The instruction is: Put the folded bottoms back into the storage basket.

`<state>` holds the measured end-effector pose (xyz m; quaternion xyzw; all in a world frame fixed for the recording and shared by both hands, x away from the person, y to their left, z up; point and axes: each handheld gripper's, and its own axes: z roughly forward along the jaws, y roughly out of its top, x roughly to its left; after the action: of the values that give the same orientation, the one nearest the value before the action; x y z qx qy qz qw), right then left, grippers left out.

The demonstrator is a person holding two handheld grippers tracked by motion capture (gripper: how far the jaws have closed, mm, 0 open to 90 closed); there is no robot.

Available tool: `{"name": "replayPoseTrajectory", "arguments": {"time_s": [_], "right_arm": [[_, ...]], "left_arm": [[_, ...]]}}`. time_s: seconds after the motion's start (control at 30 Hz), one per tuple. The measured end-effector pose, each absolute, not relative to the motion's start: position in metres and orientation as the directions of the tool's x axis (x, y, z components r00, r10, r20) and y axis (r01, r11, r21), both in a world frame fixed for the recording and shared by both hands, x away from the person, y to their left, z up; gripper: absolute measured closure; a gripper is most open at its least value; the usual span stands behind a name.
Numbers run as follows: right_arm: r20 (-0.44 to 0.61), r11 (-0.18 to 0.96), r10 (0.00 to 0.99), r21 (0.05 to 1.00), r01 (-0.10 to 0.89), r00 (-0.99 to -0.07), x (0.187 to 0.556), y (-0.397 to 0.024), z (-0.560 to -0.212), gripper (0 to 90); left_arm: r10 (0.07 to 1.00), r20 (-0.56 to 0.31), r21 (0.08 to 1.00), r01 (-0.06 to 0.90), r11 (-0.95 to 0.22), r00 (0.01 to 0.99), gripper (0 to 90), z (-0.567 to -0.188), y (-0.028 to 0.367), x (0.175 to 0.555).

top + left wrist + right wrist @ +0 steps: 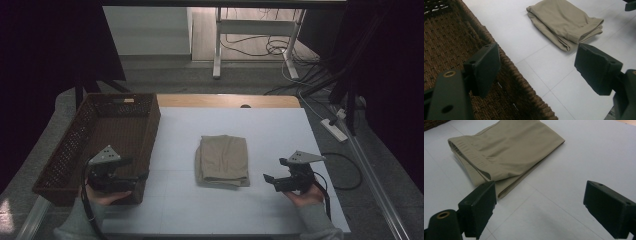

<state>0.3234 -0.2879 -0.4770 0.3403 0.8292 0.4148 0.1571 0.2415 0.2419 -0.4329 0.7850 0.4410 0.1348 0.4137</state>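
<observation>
A folded beige garment (223,161) lies on the white table top (265,135), near its middle. In the left gripper view the garment (566,22) lies up and to the right; in the right gripper view its elastic waistband end (506,155) faces me just ahead of the jaws. My left gripper (141,176) hovers over the near right corner of a brown wicker basket (80,135), jaws wide apart and empty (537,68). My right gripper (267,179) is held to the right of the garment, open with nothing between its jaws (540,206).
The wicker basket (446,42) fills the table's left side, with a small light label at its far wall. Beyond the table stand a desk frame (255,30) with cables and a power strip (336,129) on the floor at right.
</observation>
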Motion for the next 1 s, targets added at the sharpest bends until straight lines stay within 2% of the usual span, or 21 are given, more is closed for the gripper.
{"name": "replayPoseTrajectory", "arguments": {"time_s": [1.0], "right_arm": [[0.016,0.443,0.679,0.788,0.427,-0.734,0.3223,-0.2826,-0.4797,14.1]], "left_arm": [[0.801,-0.147,0.781,0.564,-0.266,0.581,19.8,-0.4291,0.2388,0.2414]]}}
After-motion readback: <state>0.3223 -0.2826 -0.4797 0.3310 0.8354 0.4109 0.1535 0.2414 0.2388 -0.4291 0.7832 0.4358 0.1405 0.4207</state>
